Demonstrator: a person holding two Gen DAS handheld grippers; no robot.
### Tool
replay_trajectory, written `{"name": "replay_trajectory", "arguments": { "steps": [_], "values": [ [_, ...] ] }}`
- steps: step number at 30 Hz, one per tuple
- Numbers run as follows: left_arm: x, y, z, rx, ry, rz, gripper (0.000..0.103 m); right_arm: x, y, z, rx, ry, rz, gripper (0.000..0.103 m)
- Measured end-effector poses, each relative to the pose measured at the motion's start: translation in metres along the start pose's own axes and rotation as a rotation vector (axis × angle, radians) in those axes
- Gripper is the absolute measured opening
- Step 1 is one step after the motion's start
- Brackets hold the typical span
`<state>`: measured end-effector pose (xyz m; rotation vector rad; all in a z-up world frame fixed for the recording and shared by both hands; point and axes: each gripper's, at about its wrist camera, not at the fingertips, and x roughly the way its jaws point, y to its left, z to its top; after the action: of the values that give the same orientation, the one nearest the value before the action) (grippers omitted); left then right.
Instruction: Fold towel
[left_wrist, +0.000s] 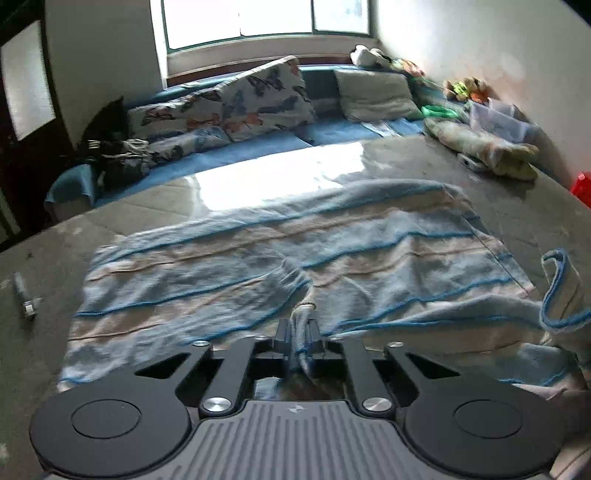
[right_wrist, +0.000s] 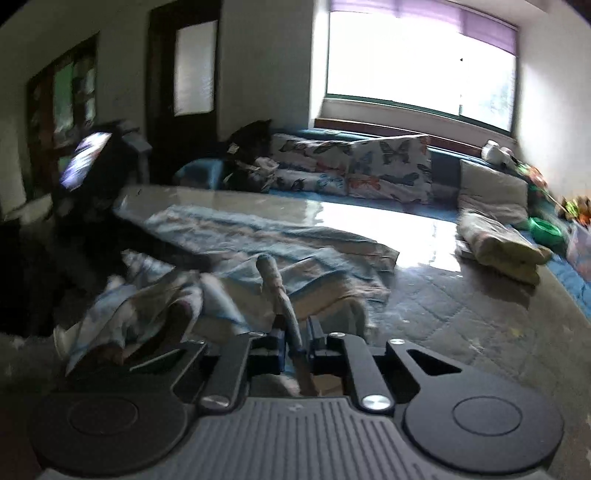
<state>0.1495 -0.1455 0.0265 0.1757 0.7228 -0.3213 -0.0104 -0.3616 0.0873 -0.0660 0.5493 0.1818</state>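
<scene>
- my left gripper (left_wrist: 298, 334) is clenched on a bunched edge of the striped towel (left_wrist: 280, 251), low centre of the left wrist frame, with cloth pinched between the jaws.
- my right gripper (right_wrist: 295, 338) is clamped on another pinch of the same towel (right_wrist: 266, 236); a rolled edge sticks up out of the jaws at mid-frame.
- the towel lies spread and wrinkled over the grey quilted surface (left_wrist: 517, 192), filling the middle of the left view; its near edge is lifted by both grippers, and a loose corner curls up at the right edge of that frame.
- risk, as i judge it: each pinch holds a thick, rolled wad, so the cloth could slide out if i pull fast.
- risk: the curled corner at the right could tuck under and leave a crooked fold if the two grippers travel unevenly.
- risk: the small grey object (left_wrist: 26, 295) at the left edge of the left view sits near the towel and could get swept along by a dragging hem.
- both views are motion-blurred, so edge alignment is hard to check.
- writing: i can read none; only a small emblem on the left gripper's ribbed body, too small to make out.
</scene>
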Motion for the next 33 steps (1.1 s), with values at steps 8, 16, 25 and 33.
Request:
{"name": "replay_trajectory", "arguments": {
  "steps": [8,16,25,33],
  "values": [
    [-0.079,0.056,-0.018,-0.174,-0.128,0.068,0.005,-0.025,-0.038,-0.005,0.158,-0.035,-0.089,0.005],
    [-0.157,0.117,-0.079,-0.388,-0.17,0.174,0.004,-0.054,-0.059,-0.023,0.259,-0.071,-0.164,0.004],
    [-0.206,0.147,-0.145,-0.554,-0.14,0.23,0.004,-0.086,-0.069,-0.041,0.344,-0.108,-0.198,0.002],
    [-0.22,0.154,-0.168,-0.593,-0.092,0.223,0.004,-0.105,-0.079,-0.064,0.4,-0.066,-0.223,0.002]
  ]
}}
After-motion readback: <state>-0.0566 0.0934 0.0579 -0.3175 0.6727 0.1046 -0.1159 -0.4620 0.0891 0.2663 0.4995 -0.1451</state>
